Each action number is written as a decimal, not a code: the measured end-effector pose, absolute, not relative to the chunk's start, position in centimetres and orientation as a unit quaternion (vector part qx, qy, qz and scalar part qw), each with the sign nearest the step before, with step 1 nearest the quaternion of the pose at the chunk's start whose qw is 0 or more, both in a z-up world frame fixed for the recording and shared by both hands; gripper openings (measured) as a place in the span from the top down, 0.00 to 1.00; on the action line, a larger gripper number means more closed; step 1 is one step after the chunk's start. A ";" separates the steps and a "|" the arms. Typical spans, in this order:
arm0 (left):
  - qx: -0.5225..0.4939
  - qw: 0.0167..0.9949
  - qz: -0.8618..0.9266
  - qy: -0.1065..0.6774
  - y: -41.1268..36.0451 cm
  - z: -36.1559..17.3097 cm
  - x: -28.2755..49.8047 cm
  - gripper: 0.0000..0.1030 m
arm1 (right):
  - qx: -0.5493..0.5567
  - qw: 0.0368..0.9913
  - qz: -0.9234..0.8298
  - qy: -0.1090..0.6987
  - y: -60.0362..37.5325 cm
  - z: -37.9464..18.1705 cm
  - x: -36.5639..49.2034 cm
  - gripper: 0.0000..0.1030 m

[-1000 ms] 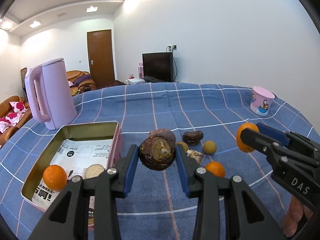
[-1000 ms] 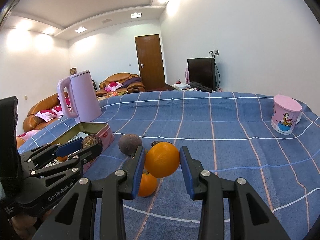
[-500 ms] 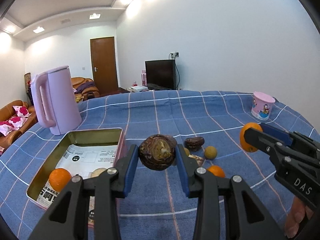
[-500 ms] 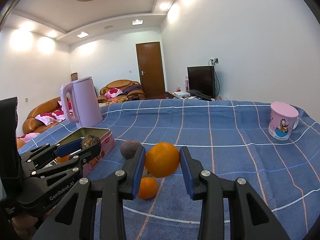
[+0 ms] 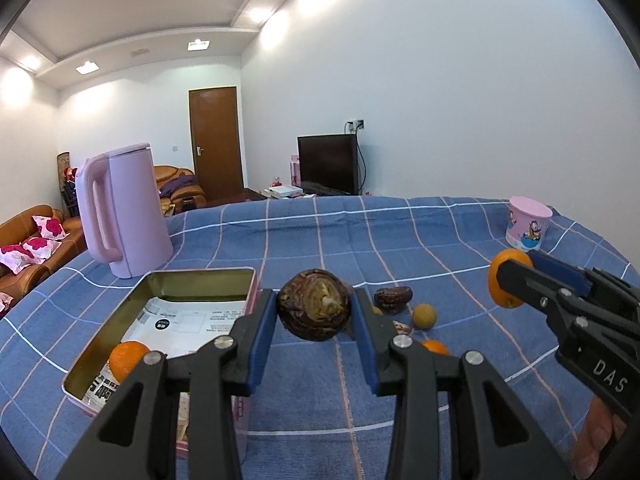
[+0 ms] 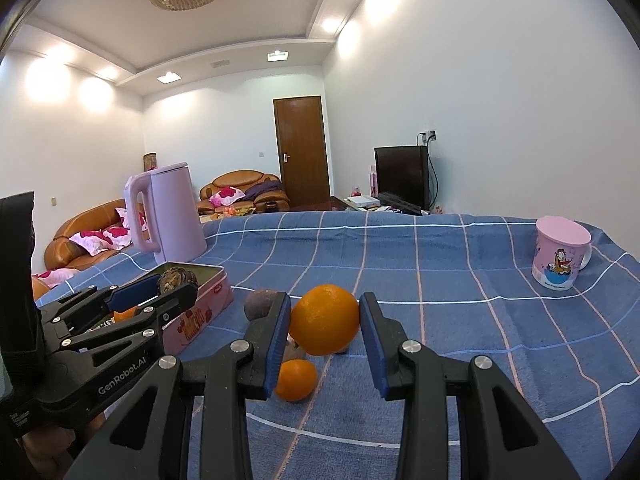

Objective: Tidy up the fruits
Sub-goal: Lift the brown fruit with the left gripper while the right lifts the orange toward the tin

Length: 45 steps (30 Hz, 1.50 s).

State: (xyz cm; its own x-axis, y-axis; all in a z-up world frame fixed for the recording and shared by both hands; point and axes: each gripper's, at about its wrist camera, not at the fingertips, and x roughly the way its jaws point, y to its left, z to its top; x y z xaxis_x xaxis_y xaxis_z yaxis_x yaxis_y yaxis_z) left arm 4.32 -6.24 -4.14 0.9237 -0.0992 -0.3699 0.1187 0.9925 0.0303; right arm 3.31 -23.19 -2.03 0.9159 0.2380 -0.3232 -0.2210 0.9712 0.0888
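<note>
The worktop (image 5: 400, 232), under a blue checked cloth, carries everything. At its far left stands a lilac kettle (image 5: 124, 212) and at the far right a pink cartoon cup (image 5: 526, 224); neither looks to be part of the sorting.

The open tin (image 5: 176, 280) lies just in front of the kettle and seems to be the place for the fruit. One small orange in the tin (image 5: 126, 360) sits on the printed paper lining it, so a start has been made, though most of the tin floor is bare.

Two fruits are in the air. The left claw (image 5: 314, 312) is clamped on a brown wrinkled fruit (image 5: 314, 306), held above the cloth just right of the tin's wall. The right claw (image 6: 324, 320) grips a large orange (image 6: 324, 318), well apart from the tin.

Left on the cloth: a dark round fruit (image 6: 258, 304), a brown oblong fruit (image 5: 392, 298), a little yellow-green fruit (image 5: 424, 317) and a small loose orange (image 6: 295, 379). By my reckoning the job is under halfway.
</note>
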 end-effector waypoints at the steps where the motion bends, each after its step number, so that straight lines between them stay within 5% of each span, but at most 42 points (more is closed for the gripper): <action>1: 0.026 0.981 -0.055 0.185 -6.2 -4.1 4.3 0.61 | 0.025 0.979 0.117 0.167 -23.2 -2.0 3.3 0.64; 45: 0.017 0.984 0.042 0.170 -0.3 -3.6 4.1 0.61 | -0.003 0.978 0.143 0.150 -18.0 -1.7 3.9 0.64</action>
State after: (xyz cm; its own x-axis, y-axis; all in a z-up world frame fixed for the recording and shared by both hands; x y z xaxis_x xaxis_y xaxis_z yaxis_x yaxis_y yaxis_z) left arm 4.12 -0.26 -3.65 0.9385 0.0891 -0.3337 -0.0778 0.9959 0.0470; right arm 3.94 -18.00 -1.66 0.9141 0.2789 -0.2941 -0.2810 0.9590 0.0361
